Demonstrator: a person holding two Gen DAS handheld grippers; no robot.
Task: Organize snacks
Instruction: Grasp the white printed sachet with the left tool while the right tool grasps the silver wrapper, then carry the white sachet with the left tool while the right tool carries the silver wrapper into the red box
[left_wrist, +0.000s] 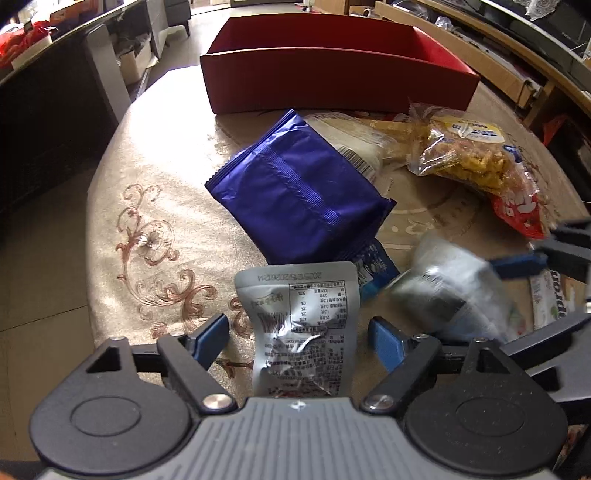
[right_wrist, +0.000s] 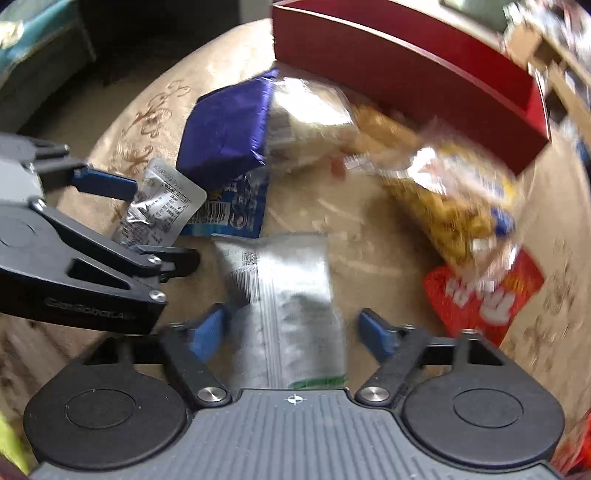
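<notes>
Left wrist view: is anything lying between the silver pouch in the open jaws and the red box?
Yes. The purple bag lies directly between the silver pouch and the red box on the table, so the left gripper would likely need to carry the pouch over it.

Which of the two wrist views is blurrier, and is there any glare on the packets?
The right wrist view is blurrier: the yellow snack bag and red box smear with motion. The left wrist view is mostly sharp, with print readable on the silver packet; only the packet by the right gripper blurs. Window light glares off the tablecloth and sheens the purple bag.
</notes>
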